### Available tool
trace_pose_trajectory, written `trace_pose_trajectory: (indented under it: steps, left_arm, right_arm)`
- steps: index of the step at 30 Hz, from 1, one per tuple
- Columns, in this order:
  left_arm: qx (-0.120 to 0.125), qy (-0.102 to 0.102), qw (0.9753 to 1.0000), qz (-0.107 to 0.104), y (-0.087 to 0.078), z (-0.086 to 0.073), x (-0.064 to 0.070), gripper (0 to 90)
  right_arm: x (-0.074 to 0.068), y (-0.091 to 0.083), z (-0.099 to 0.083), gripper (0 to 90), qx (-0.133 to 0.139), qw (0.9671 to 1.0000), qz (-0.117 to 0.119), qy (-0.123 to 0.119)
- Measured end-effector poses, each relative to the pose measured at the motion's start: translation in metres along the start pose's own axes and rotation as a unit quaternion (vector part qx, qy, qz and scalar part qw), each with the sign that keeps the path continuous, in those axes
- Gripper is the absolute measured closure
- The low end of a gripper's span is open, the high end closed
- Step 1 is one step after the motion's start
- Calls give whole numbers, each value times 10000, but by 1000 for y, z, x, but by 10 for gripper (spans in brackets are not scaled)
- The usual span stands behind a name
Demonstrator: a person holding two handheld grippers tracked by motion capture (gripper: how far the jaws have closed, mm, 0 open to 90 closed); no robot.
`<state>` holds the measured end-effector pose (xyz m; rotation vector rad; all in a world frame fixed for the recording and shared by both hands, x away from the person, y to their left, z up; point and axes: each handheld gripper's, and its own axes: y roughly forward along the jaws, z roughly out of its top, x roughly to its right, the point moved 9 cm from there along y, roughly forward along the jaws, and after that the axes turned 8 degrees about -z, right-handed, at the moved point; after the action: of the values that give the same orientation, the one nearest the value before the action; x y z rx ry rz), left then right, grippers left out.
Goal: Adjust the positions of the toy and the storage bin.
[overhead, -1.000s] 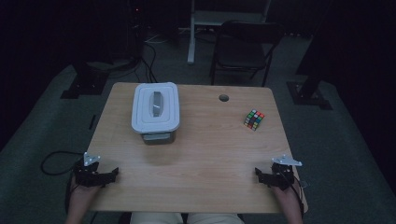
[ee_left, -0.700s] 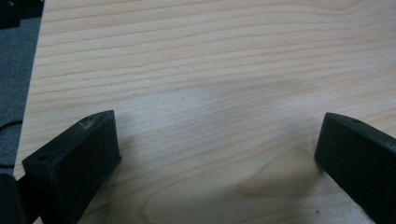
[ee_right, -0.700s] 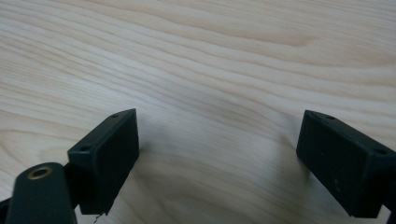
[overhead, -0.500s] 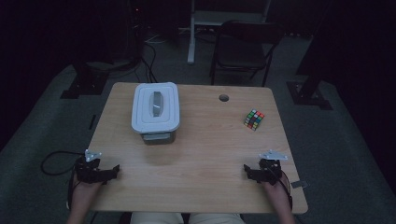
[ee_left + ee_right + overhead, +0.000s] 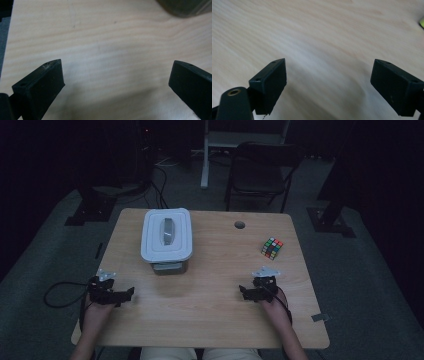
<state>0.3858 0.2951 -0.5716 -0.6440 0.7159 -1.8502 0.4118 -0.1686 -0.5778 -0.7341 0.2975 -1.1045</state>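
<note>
The right gripper (image 5: 248, 294) has its two black jaws spread wide apart, with nothing between them but bare wood; in the right gripper view the same gap is seen over the table (image 5: 319, 30). The left gripper (image 5: 121, 296) is the same: jaws far apart, empty, low over the tabletop. In the left gripper view a dark corner of the container (image 5: 185, 6) sits ahead of the jaws and to their right.

Going outward from the fingers, the lidded plastic container (image 5: 167, 236) stands well ahead of the left gripper, a little toward the middle of the table (image 5: 210, 320). Its white lid has a grey handle (image 5: 167, 230) in the centre. The long axis of the box runs away from the person, along the direction in which the grippers point, and the handle lies along the same line.

The Rubik's cube (image 5: 272, 248) rests ahead of the right gripper, slightly to its outer side, near, but apart. It is turned with one corner toward the person.
</note>
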Motion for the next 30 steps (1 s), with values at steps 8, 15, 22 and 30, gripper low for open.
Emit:
trace_pose_trajectory:
  steps: [8, 15, 22, 30]
  left_arm:
    - [37, -7, 10000, -71, 20, 21, -6, 6]
    - [-20, -69, 10000, -18, 34, 33, -17, 6]
    - [-103, -42, 9999, -48, 54, 44, -22, 6]
    - [-17, 28, 10000, -48, 69, 68, -34, 6]
  right_arm:
    - [-22, 28, 30, 135, 114, 9998, 135, -82]
    - [-42, 50, 58, 135, 225, 9993, 291, -118]
    - [-58, 75, 90, 139, 461, 9983, 235, -273]
    - [-73, 101, 115, 139, 373, 9985, 358, -166]
